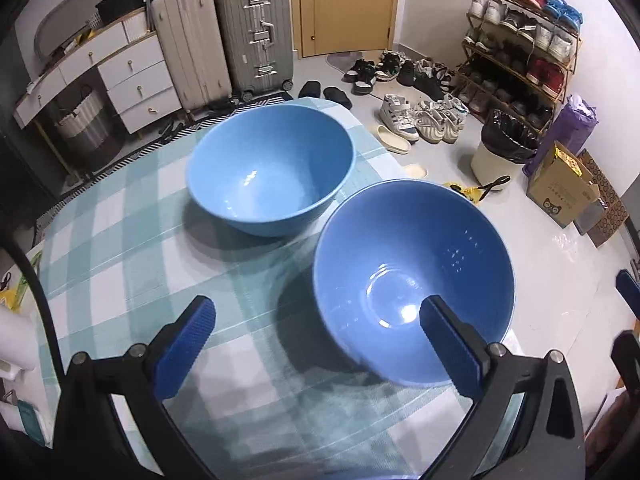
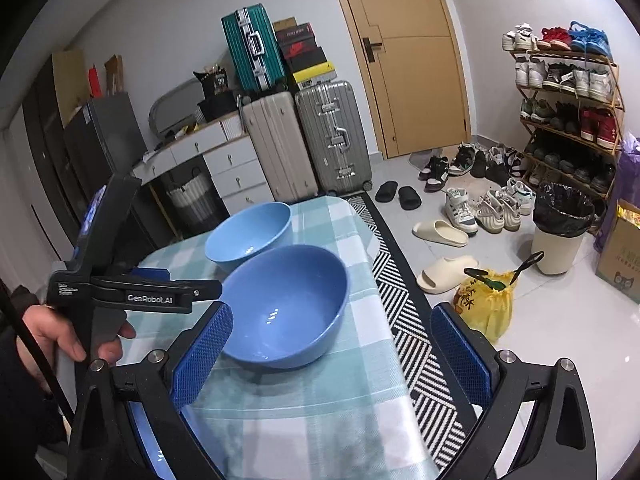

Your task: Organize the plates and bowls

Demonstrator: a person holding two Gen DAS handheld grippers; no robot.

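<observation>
Above the checked tablecloth (image 1: 120, 240), both tongs (image 1: 316, 328) (image 2: 332, 344) wide open, empty, angled down toward two blue bowls (image 1: 272, 168) (image 2: 284, 304).

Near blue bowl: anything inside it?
The near blue bowl looks empty, only glare on its bottom. The left gripper finger covers part of the inside near the rim.

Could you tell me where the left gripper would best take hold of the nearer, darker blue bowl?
Probably by the rim. The darker blue bowl stands upright and open on the checked tablecloth, its wall thin and flaring. The left gripper is open, its right finger over the bowl's inside. Come down from above on the near rim, one finger inside and one outside, clear of the lighter bowl behind.
</observation>
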